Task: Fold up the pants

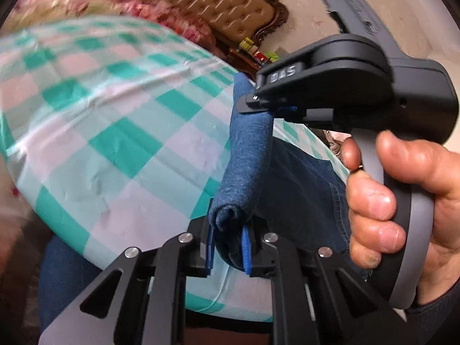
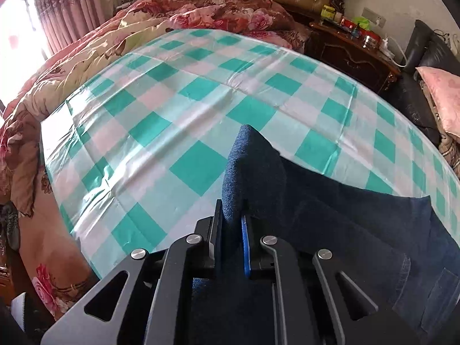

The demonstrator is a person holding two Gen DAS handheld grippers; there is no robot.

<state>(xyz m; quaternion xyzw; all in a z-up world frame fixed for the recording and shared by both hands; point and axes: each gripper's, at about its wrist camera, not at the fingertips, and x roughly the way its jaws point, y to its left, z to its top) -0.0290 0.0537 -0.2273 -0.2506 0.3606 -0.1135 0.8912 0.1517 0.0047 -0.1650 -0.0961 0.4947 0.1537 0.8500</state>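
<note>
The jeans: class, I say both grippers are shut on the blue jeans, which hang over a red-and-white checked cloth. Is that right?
Not quite. Both the left gripper and right gripper are shut on the blue jeans, but the checked cloth is green and white, not red and white. The right wrist view shows this most clearly.

We've got a table in a green-checked cloth (image 2: 201,109), dark blue pants (image 2: 359,215) lying near right.
</note>
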